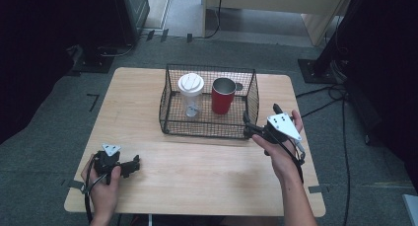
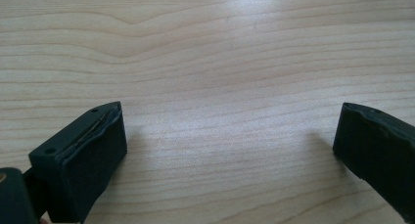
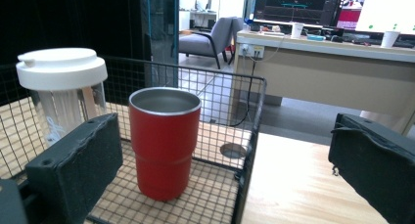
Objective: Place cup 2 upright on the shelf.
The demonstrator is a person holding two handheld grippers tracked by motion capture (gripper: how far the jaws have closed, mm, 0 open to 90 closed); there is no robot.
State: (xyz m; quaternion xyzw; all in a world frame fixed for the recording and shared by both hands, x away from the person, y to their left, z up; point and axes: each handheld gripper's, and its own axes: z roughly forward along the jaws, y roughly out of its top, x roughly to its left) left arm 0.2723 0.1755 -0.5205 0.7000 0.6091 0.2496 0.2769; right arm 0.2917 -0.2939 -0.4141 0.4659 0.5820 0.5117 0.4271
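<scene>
Hovering at the wire basket's near right corner, right gripper is gaping wide toward the red cup inside; left gripper is resting released, well apart from the basket.

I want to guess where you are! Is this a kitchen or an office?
Probably an office or lab: beyond the wire basket stand a long desk with screens and a grey office chair, and cables cross the carpet.

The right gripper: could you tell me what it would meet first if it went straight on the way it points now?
Most likely the basket: the right gripper is open and its near corner stands between the jaws. The red cup stands inside, just left of that line. Depth is hard to judge.
</scene>
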